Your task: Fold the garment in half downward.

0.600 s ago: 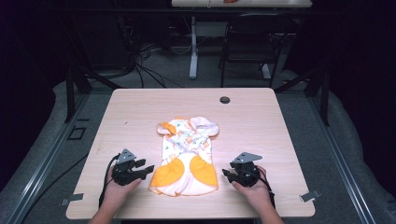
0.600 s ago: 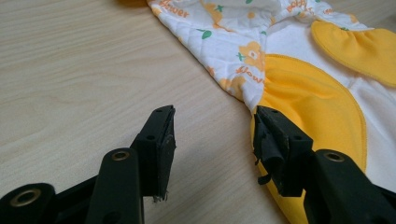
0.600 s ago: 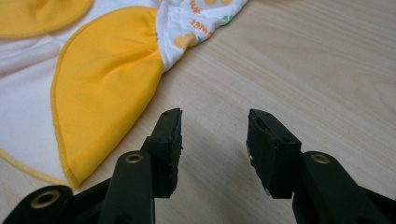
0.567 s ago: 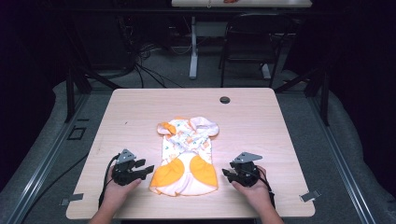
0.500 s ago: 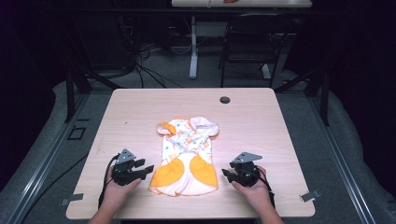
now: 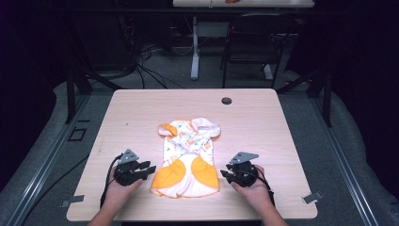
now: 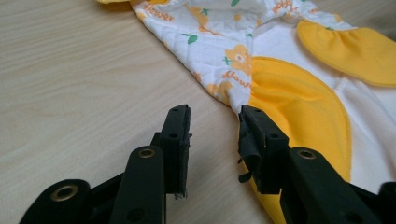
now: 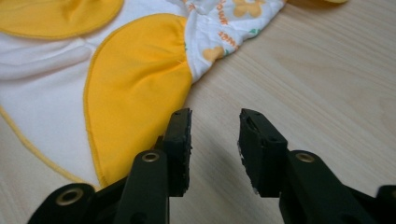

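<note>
From above, a small white quilted baby garment with orange panels [image 6: 188, 157] lies flat at the near middle of the pale wooden table [image 6: 263, 122], left gripper [image 6: 147, 168] and right gripper [image 6: 225, 173] flanking its hem. Left gripper view: jaws parted narrowly, empty, beside the orange edge. Right gripper view: likewise, nothing grasped; any handling seems yet to begin.
</note>
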